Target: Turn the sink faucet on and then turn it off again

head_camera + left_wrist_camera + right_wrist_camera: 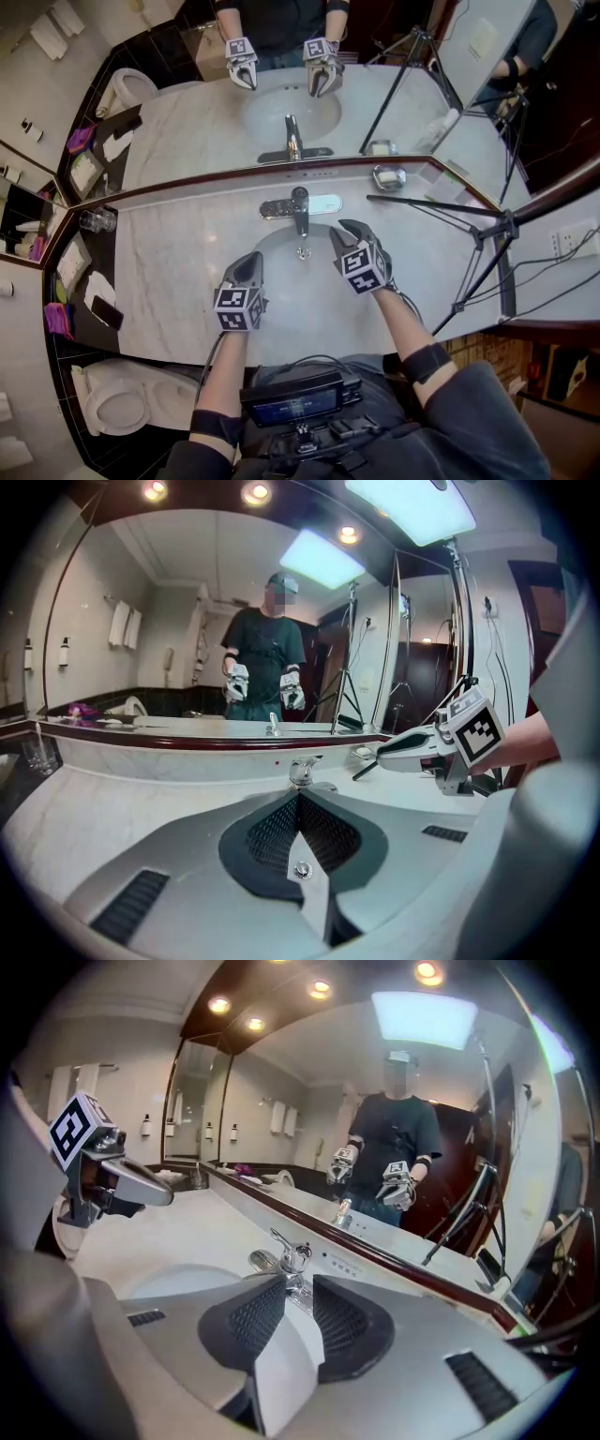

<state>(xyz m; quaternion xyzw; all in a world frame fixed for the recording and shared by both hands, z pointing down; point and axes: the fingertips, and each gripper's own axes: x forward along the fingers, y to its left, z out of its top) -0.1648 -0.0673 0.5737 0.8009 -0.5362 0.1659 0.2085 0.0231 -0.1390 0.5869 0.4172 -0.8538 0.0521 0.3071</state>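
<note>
Sitting at the back of the white oval sink basin, on a flat oblong plate just under the glossy dark red ledge: a polished chrome single-lever faucet. Running its long axis from that ledge out toward the person, the rounded spout pointing over the bowl. Slanting its thin lever up and to the left in the right gripper view.

Hovering at the basin's near left rim, the grey left gripper, black cross-hatched pads pressed together, pinching nothing, aiming at the faucet. Hovering at the basin's right side, the right gripper, pads spread by a narrow gap, the faucet showing beyond it, untouched.

Lying around: smooth, pale, veined marble countertop; resting right of the faucet, a small shiny metal soap dish.
</note>
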